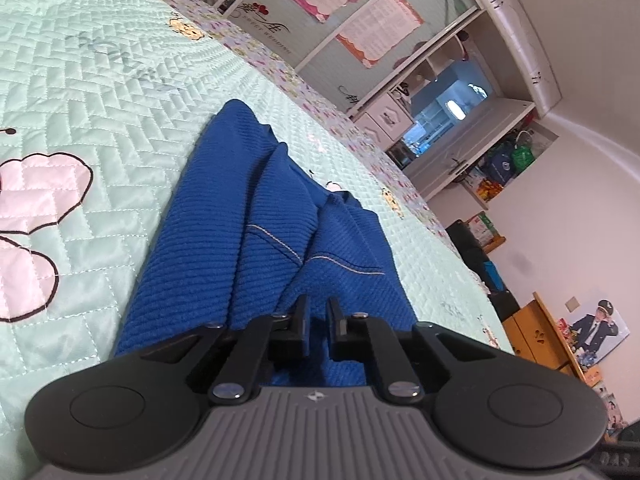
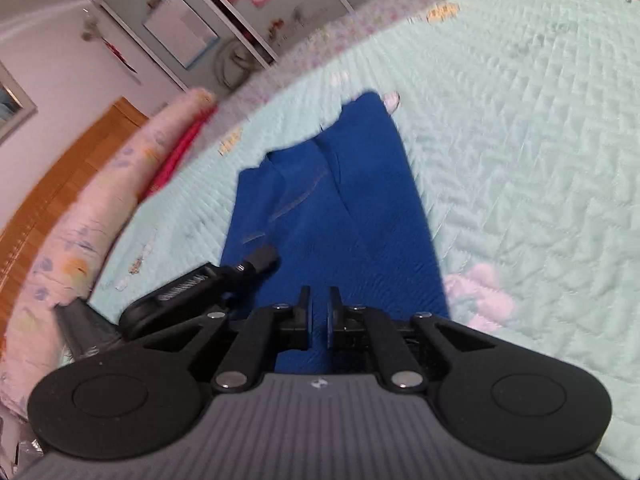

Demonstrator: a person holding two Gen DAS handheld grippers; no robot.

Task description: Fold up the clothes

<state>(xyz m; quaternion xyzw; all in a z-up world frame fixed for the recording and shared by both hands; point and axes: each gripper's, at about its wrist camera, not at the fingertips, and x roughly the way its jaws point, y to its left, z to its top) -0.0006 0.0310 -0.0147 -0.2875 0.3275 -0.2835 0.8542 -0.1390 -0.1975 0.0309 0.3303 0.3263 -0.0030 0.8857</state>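
A blue ribbed knit garment (image 1: 256,208) lies lengthwise on the mint quilted bedspread (image 1: 100,80), with folds running toward my left gripper (image 1: 319,308). The left jaws stand almost together with blue fabric pinched between them at the near end. In the blurred right wrist view the same garment (image 2: 360,208) lies flat under my right gripper (image 2: 319,300). Its pads stand a narrow slit apart, and the cloth shows only behind the gap, not clamped. The left gripper (image 2: 262,258) also shows there, at the garment's left near edge.
A pink patterned rolled blanket (image 2: 100,200) and a wooden headboard (image 2: 68,168) run along the bed's left side. A wardrobe with pink papers on its doors (image 1: 360,20) stands beyond the far edge. A wooden cabinet (image 1: 536,340) stands by the wall at right.
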